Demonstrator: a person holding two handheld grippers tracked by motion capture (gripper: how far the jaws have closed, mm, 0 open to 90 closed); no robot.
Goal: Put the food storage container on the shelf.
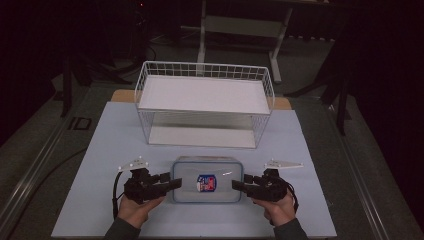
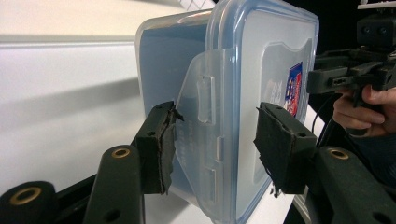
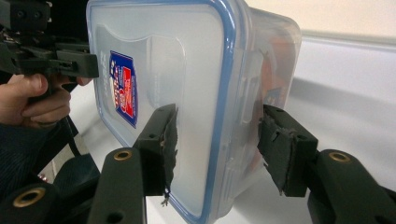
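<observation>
A clear plastic box [image 1: 206, 180] with a blue-rimmed lid and a red-and-blue sticker lies flat at the near middle of the pale sheet. My left gripper [image 1: 172, 184] is at its left end and my right gripper [image 1: 239, 185] at its right end. In the left gripper view the jaws [image 2: 215, 144] stand open astride the box's [image 2: 261, 60] side latch, one pad under it and one over the lid. In the right gripper view the jaws [image 3: 217, 147] also stand open, straddling the lid rim of the box [image 3: 187, 60]. Each hand holds its gripper.
A white wire basket rack [image 1: 205, 67] with a white shelf board stands behind the box at the far middle of the pale blue sheet [image 1: 115, 150]. Grey floor and a white table frame [image 1: 240, 25] lie beyond. The sheet has free room left and right.
</observation>
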